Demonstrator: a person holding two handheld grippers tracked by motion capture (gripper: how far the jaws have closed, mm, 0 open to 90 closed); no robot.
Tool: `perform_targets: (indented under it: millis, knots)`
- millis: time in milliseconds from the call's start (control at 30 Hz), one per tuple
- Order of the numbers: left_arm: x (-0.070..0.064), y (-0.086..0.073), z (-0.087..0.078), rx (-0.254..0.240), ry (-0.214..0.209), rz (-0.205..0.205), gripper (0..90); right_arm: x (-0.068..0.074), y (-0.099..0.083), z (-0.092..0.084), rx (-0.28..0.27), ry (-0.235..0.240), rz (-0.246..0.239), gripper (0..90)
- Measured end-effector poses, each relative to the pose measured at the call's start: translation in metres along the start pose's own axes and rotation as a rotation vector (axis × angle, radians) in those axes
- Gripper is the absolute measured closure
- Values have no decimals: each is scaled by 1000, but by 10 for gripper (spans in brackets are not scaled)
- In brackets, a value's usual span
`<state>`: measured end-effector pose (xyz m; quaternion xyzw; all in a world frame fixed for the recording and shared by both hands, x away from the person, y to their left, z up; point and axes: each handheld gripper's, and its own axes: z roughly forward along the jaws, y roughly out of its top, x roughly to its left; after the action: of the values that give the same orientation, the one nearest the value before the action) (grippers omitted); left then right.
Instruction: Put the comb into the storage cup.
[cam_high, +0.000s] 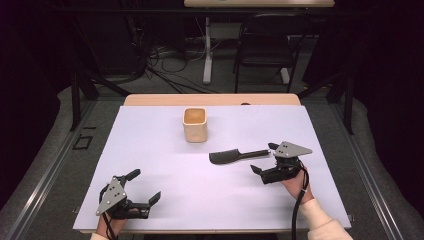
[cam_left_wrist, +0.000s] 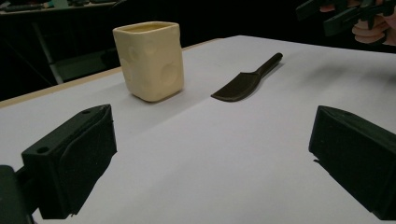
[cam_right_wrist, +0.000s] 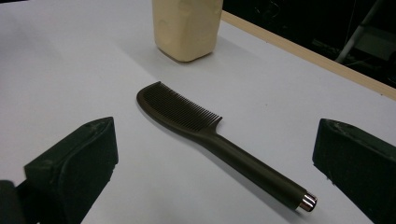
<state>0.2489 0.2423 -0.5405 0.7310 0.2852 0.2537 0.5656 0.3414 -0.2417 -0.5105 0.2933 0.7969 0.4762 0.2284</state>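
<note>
At the worktop's (cam_high: 150, 150) near-left corner the left gripper (cam_high: 142, 187) rests wide open, holding nothing. A cream cup (cam_high: 195, 125) stands toward the far edge; right of centre a dark comb (cam_high: 235, 156) lies flat, its handle end between the jaws of the right gripper (cam_high: 265, 157), wide open and empty.

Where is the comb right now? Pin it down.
In the high view the comb lies flat on the white table, right of centre, just in front of the cream cup, its handle pointing at the open right gripper.
</note>
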Motion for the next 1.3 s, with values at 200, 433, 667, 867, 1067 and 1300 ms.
perform_targets:
  millis: [200,433,667,867,1067,1300]
  knots:
    - [0,0,0,-3,1,-3,6,-8,1,4,7,-9,12,0]
    - [1,0,0,-6,-1,-7,6,-20,4,14,19,-11,32,0]
    - [1,0,0,-7,-2,-9,6,-30,4,24,44,-7,61,0]
    - [1,0,0,-6,0,-11,5,-37,3,29,64,-17,86,0]
    - [1,0,-1,-7,-3,-7,4,-45,5,32,72,-35,99,0]
    - [1,0,0,-3,-6,-9,4,-53,4,39,93,-44,127,21]
